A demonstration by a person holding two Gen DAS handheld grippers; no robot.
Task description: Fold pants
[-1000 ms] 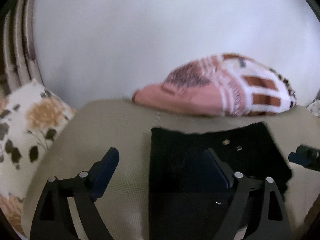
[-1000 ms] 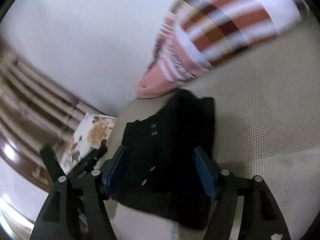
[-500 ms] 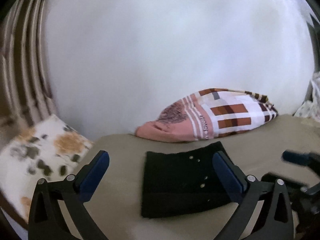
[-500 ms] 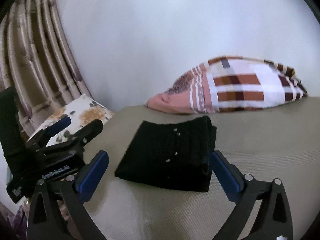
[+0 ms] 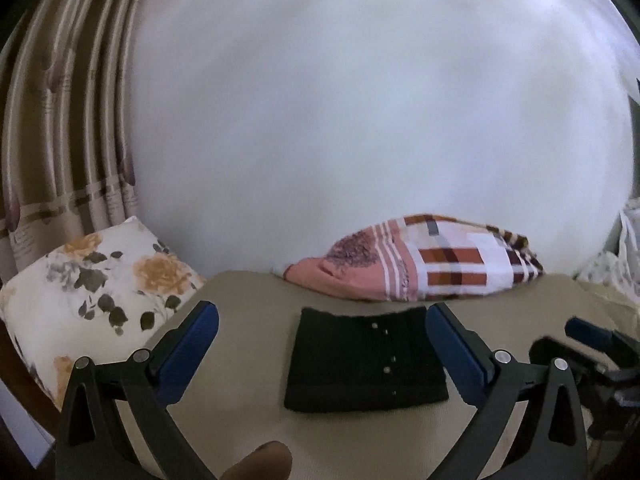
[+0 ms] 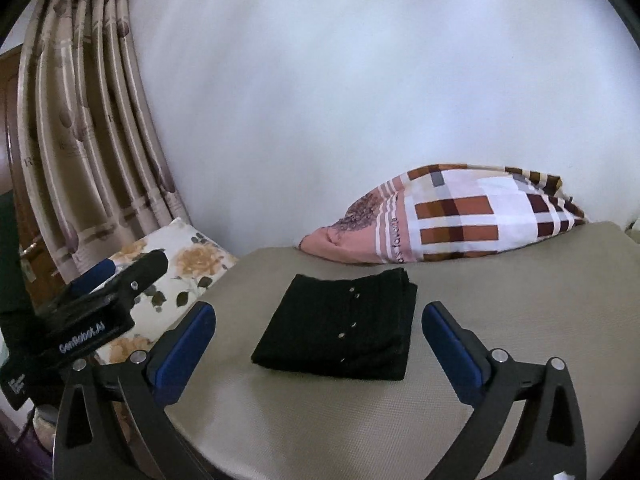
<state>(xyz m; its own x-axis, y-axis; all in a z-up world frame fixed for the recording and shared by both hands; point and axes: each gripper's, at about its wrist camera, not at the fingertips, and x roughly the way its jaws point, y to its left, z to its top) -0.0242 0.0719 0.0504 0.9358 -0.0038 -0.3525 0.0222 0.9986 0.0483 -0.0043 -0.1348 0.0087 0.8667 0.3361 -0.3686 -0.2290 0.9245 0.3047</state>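
The black pants (image 5: 362,360) lie folded into a small flat rectangle with small metal studs on the beige bed surface (image 5: 248,308); they also show in the right wrist view (image 6: 340,326). My left gripper (image 5: 320,328) is open and empty, held back from the pants and above the bed. My right gripper (image 6: 316,328) is open and empty, also back from the pants. The left gripper's body (image 6: 92,308) shows at the left of the right wrist view, and the right gripper's body (image 5: 592,352) shows at the right of the left wrist view.
A pink and checked pillow (image 5: 416,264) lies behind the pants against the white wall (image 5: 360,100). A floral pillow (image 5: 92,292) sits at the left bed edge. Striped curtains (image 6: 80,140) hang at the left. A fingertip (image 5: 260,462) shows at the bottom edge.
Both grippers have pulled back and up from the pants, which were close between the fingers a second ago. The folded pants lie still on the bed.
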